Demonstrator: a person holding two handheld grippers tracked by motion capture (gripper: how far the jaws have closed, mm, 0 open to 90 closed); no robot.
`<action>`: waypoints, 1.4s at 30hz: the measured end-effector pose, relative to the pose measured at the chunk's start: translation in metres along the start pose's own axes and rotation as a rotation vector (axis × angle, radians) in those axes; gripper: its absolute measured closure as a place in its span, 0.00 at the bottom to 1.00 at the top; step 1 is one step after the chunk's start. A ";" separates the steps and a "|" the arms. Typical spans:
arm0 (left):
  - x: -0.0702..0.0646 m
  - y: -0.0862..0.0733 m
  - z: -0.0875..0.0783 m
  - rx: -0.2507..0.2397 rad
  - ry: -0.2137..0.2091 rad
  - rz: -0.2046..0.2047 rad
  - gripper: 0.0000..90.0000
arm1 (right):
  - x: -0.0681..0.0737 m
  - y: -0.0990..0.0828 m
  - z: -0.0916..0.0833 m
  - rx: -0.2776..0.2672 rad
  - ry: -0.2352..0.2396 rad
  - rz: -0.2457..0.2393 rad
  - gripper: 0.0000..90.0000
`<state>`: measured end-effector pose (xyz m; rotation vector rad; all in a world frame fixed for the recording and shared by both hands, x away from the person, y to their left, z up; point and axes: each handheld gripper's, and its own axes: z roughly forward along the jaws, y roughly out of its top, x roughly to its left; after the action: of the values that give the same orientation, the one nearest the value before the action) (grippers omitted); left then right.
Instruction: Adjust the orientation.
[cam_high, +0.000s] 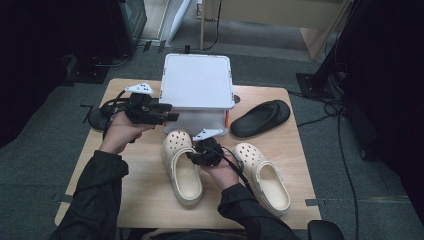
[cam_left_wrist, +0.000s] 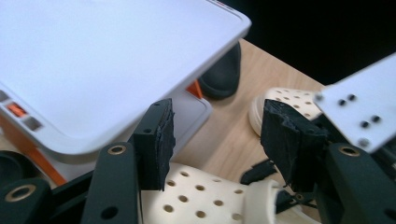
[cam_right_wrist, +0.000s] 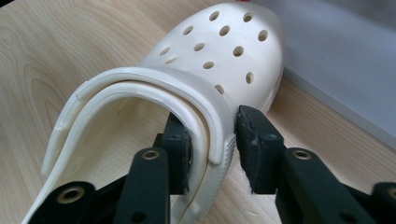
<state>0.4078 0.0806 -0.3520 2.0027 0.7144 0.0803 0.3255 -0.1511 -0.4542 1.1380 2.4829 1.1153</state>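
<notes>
The right tongs (cam_right_wrist: 212, 147) clamp the side wall of the cream perforated foam clog (cam_right_wrist: 205, 70); the left tongs (cam_left_wrist: 224, 140) hang apart above it.

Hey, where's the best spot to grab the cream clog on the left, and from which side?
Grip the left cream clog by its side wall beside the opening, one jaw inside, one outside, from above. The wall is thin and upright there, as the right gripper straddles it.

Lab or recording studio, not home: small light-wood surface (cam_high: 150, 200) alone on grey carpet floor (cam_high: 40, 165), black cables (cam_high: 345, 150) trailing across carpet, black equipment stand base (cam_high: 312, 85), dark surroundings, tape marks (cam_high: 312, 202) beside surface.
</notes>
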 end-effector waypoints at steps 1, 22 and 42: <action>0.002 0.002 0.001 0.002 0.008 0.002 0.50 | 0.001 0.000 -0.001 0.002 -0.007 0.001 0.76; 0.041 0.010 0.016 0.009 0.158 0.027 0.84 | -0.018 0.029 -0.020 -0.019 -0.103 0.043 0.85; 0.041 0.007 0.015 -0.007 0.149 0.027 0.88 | -0.033 0.040 0.019 -0.100 -0.167 0.167 0.60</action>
<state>0.4499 0.0871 -0.3638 2.0152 0.7801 0.2500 0.3794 -0.1473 -0.4435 1.3689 2.2160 1.1221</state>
